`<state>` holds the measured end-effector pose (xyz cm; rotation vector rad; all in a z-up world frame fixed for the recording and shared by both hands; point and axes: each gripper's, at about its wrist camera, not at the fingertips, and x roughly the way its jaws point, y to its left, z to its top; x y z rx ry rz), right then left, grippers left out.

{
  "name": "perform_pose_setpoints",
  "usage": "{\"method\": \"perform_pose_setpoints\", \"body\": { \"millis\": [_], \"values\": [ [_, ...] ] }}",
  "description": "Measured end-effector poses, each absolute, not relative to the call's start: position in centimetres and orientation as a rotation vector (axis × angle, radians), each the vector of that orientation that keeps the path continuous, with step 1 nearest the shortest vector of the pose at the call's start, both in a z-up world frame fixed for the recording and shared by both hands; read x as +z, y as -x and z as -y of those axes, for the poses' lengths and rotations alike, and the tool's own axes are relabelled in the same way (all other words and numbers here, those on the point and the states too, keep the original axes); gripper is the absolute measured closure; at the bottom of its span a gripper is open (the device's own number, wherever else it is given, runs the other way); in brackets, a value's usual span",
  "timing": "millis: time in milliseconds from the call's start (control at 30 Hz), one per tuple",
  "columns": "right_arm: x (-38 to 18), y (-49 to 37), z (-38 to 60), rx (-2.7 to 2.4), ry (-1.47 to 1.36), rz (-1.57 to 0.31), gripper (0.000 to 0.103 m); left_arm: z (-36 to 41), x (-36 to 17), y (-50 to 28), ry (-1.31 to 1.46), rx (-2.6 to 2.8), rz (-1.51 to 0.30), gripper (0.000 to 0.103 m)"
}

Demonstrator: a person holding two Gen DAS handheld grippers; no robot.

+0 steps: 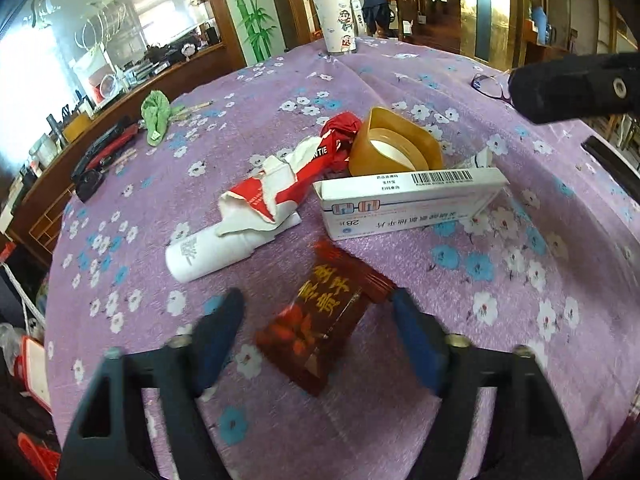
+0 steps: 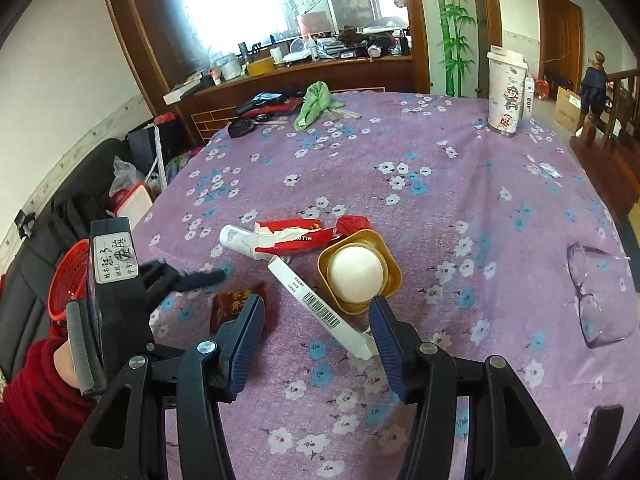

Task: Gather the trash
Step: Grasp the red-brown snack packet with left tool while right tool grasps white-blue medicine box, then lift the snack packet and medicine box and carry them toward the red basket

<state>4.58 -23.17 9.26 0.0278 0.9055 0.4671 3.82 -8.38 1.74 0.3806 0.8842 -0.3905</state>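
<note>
A dark red snack wrapper (image 1: 324, 320) lies flat on the purple floral tablecloth (image 1: 520, 280). My left gripper (image 1: 316, 308) stands open astride it, with the pads clear of its sides. Behind it are a white medicine box (image 1: 408, 200), a gold square cup (image 1: 396, 148), a torn red and white packet (image 1: 288, 184) and a white tube (image 1: 208, 252). In the right wrist view my right gripper (image 2: 318, 314) hovers open over the barcode end of the medicine box (image 2: 320, 308), just short of the gold cup (image 2: 358, 272). Nothing is held.
A tall paper cup (image 2: 506, 92) stands at the far edge, a green cloth (image 2: 316, 104) and black items at the far left. Clear glasses (image 2: 596, 292) lie to the right. A red basket (image 2: 68, 280) sits below the table's left edge beside a red sleeve (image 2: 36, 400).
</note>
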Motion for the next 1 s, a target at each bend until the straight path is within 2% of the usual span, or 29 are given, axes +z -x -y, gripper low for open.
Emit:
{"method": "perform_pose_setpoints", "body": {
  "millis": [67,300,400,433,500,600,633,1000],
  "values": [
    [8.6,-5.1,22.7,0.469,-0.013,-0.926,0.045,8.4,1.1,-4.2,-0.361,-0.379,-0.915,0.07],
    [5.7,-6.2,20.6,0.476,0.121,-0.976,0.046,5.8,1.2,-3.1,-0.209,-0.336,-0.938,0.072],
    [4.2,-6.7,19.7,0.469,0.179,-0.998,0.057,4.7,1.4,-2.2,-0.161,-0.323,-0.939,0.072],
    [3.7,-6.8,19.4,0.462,0.201,-1.01,0.066,4.4,1.5,-1.9,-0.152,-0.32,-0.936,0.072],
    [3.1,-6.8,19.0,0.445,0.227,-1.01,0.075,4.0,1.8,-1.2,-0.136,-0.318,-0.926,0.072],
    [3.1,-6.2,18.7,0.415,0.255,-0.99,0.08,3.4,2.4,-0.2,-0.113,-0.318,-0.909,0.072],
    [3.3,-6.0,18.7,0.411,0.245,-0.986,0.088,3.3,2.5,0.0,-0.108,-0.317,-0.903,0.072],
    [6.6,1.2,17.0,0.522,-0.013,-0.919,0.089,0.9,4.2,2.5,0.011,-0.285,-0.845,0.072]
  ]
}}
